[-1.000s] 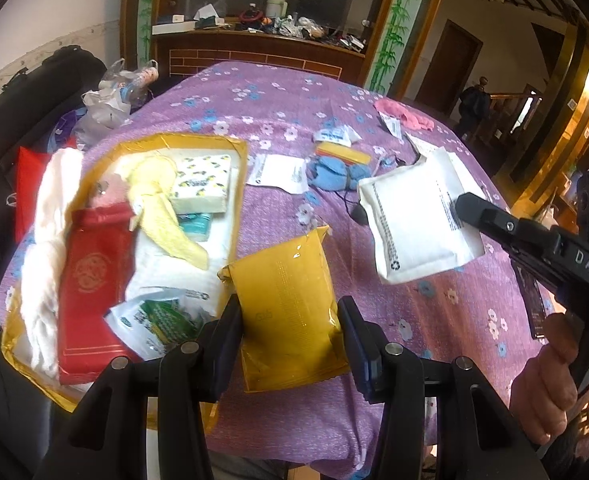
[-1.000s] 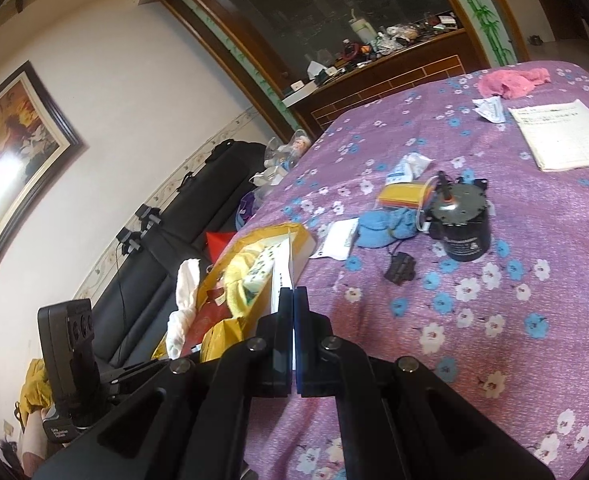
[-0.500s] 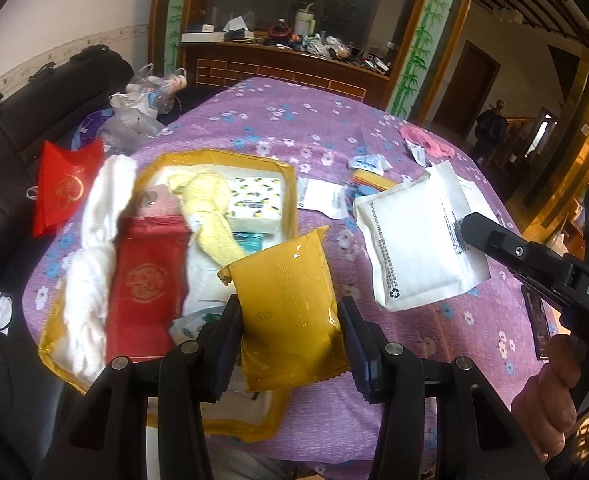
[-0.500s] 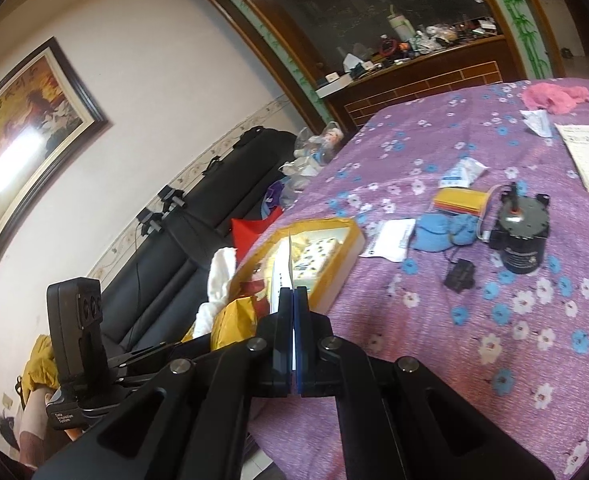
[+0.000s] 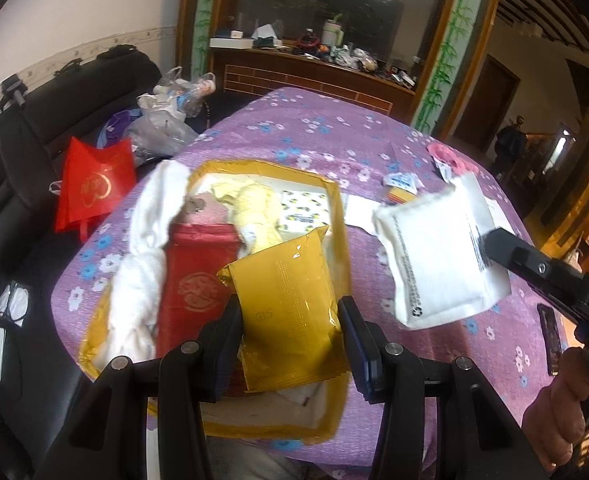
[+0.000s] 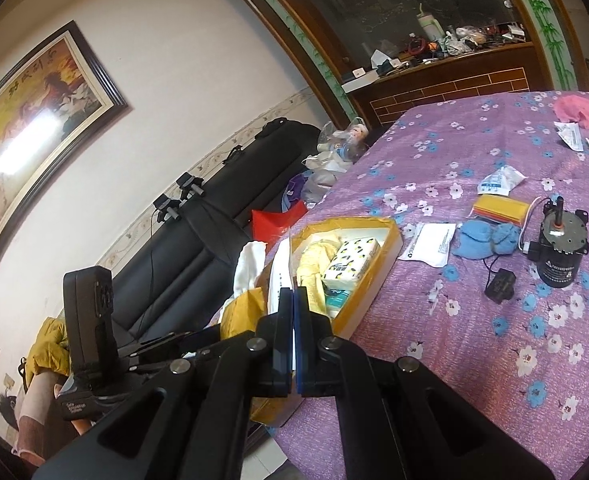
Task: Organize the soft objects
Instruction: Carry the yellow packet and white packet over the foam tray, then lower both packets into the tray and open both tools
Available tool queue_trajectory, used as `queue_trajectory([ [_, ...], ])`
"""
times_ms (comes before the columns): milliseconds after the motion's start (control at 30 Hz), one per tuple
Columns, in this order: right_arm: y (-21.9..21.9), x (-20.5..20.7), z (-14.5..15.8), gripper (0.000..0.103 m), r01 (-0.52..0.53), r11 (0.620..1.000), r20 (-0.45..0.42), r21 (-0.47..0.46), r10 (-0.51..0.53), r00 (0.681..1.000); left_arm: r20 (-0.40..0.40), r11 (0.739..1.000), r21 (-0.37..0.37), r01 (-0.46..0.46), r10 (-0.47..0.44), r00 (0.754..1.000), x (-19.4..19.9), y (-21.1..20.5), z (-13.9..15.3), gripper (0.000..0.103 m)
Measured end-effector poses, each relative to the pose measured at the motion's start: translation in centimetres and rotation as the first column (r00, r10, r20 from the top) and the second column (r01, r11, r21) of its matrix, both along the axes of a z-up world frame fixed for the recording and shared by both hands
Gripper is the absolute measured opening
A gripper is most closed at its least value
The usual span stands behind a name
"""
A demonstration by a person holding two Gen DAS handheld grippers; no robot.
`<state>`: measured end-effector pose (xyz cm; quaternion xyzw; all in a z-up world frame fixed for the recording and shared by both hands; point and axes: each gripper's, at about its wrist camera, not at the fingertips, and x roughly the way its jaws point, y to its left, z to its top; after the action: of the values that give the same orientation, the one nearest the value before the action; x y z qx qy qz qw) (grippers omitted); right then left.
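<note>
My left gripper (image 5: pixel 290 316) is shut on a yellow soft packet (image 5: pixel 286 304) and holds it above the yellow-rimmed box (image 5: pixel 336 216). The box holds a white towel (image 5: pixel 142 264), a red pouch (image 5: pixel 198 276), a yellow cloth (image 5: pixel 254 208) and a patterned tissue pack (image 5: pixel 302 212). My right gripper (image 6: pixel 293 300) is shut on the edge of a white padded packet (image 5: pixel 438 252), held in the air right of the box. In the right wrist view the white packet (image 6: pixel 280 272) shows edge-on above the box (image 6: pixel 390 240).
On the purple floral tablecloth (image 6: pixel 474 340) lie a blue cloth (image 6: pixel 482 240), a white sachet (image 6: pixel 430 244), a black motor (image 6: pixel 560 256), a yellow-red pack (image 6: pixel 502 208) and a pink cloth (image 6: pixel 582 110). A black sofa (image 5: pixel 22 140) with a red bag (image 5: pixel 94 184) stands left.
Both grippers have moved left with their packets. The yellow packet now hangs over the box, and the white packet has come closer to the box's right side.
</note>
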<state>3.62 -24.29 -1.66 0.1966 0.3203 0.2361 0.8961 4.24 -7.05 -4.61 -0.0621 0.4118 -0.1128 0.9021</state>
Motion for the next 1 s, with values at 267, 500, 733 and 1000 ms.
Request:
queue_trajectory([
  [267,2.4,2.0,-0.1,0.000,-0.057,0.998,-0.010,0.024,0.057,0.998,0.003,0.998,0.024,-0.056,0.056,0.998,0.9,2.4,-0.4,0.051],
  [500,5.7,5.5,-4.2,0.000,-0.093,0.995,-0.110,0.031,0.096,0.989,-0.044,0.995,0.077,-0.064,0.068,0.997,2.3,3.1,-3.0,0.051],
  [733,6.6,7.0,-7.9,0.000,-0.076,0.997,-0.206,-0.001,0.074,0.976,-0.088,0.994,0.088,-0.068,0.076,0.993,3.0,3.0,-5.0,0.052],
  [1000,5.8,6.3,-8.3,0.020,-0.073,0.997,-0.223,0.021,0.076,0.972,-0.067,0.992,0.021,-0.126,0.127,0.990,2.8,3.5,-4.4,0.082],
])
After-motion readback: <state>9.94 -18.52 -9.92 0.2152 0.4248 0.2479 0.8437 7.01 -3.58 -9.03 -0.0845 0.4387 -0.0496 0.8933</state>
